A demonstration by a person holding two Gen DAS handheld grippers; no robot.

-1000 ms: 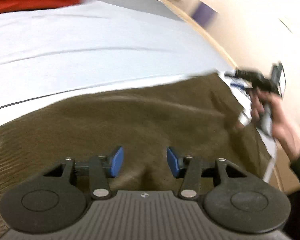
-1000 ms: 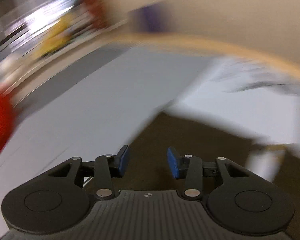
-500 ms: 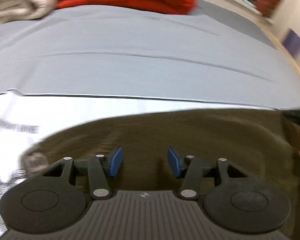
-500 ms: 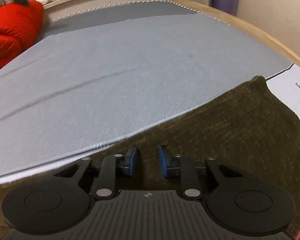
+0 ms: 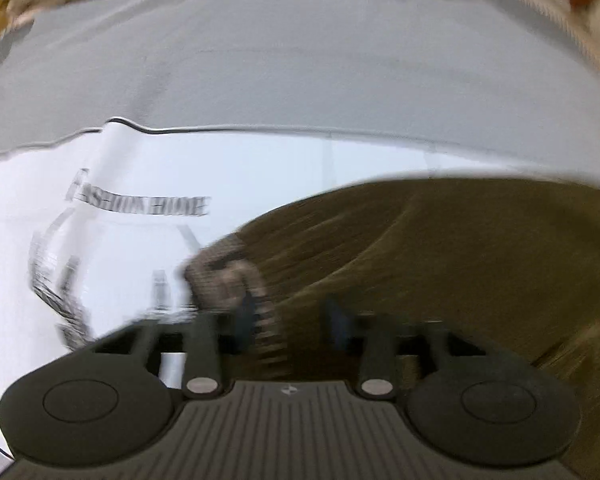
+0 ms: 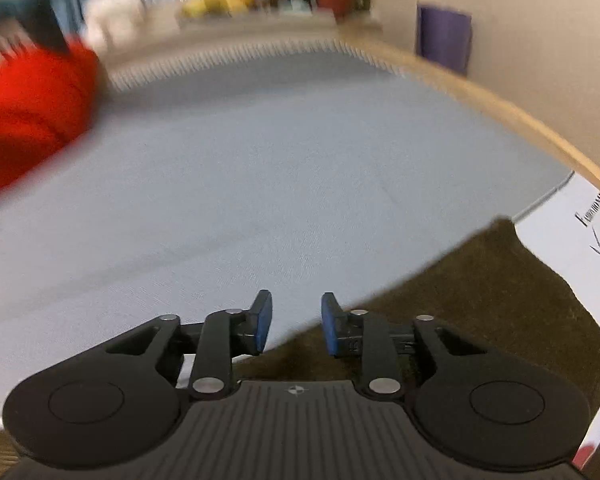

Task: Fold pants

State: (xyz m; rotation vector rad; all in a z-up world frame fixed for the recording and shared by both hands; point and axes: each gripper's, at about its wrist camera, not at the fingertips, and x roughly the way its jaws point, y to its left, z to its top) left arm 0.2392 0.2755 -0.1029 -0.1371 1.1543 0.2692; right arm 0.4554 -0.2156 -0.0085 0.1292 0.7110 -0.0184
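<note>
The pants (image 5: 460, 264), brown corduroy, lie spread on a white sheet (image 5: 148, 168) with printed lettering, which itself lies over a grey bedcover (image 5: 300, 60). In the left wrist view they fill the ground ahead and to the right of the left gripper (image 5: 290, 320), and a paler corner of the cloth, likely a hem or waistband end, sits just ahead of its left finger. That gripper's jaws are closing; the picture is too smeared to show whether the pads already press on cloth, so a grip cannot be told. It seems aimed at that corner so the fold can be drawn from an edge.

In the right wrist view the right gripper (image 6: 296, 326) hangs over the pants' far edge, brown cloth below and to its right, bare bedcover ahead. Its jaws are opening, blue pads apart, nothing pinched between them. Placing one gripper at each end of the edge would let both lift together and keep the fold straight.

Beyond, far ahead and left, a red bundle (image 6: 28, 112) lies on the bed, well apart from the pants
</note>
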